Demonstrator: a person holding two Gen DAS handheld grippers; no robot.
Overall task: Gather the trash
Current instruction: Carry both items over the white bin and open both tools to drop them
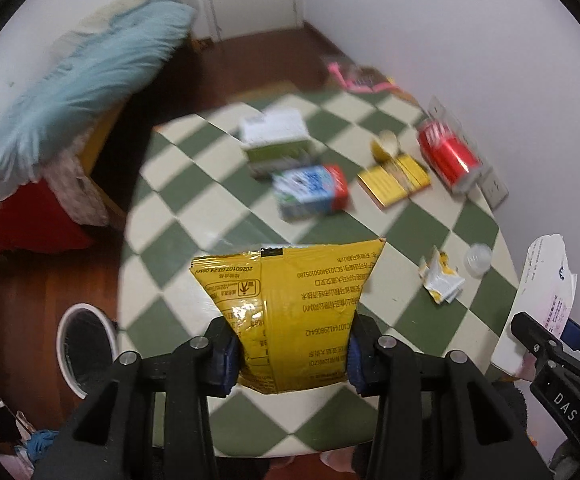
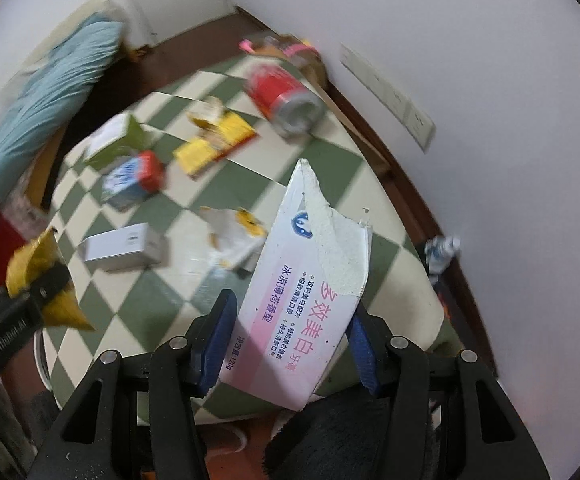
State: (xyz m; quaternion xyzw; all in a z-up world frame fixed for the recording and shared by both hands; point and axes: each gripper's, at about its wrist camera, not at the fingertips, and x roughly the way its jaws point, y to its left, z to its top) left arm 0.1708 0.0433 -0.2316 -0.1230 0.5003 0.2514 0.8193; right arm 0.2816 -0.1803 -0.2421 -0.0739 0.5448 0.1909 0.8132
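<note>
White walls (image 1: 450,40), dark wooden floor (image 1: 249,60), green-checked table (image 1: 193,216)

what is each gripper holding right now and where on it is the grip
The left gripper holds a yellow snack bag by its lower end. The right gripper holds a torn white toothpaste box by its near end.

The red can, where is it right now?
The red can lies on its side at the far right edge of the checkered table, by the wall, just beyond the flat yellow packet.

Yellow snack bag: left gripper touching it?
Touching. The left wrist view shows both blue pads of the left gripper pinching the yellow snack bag.
</note>
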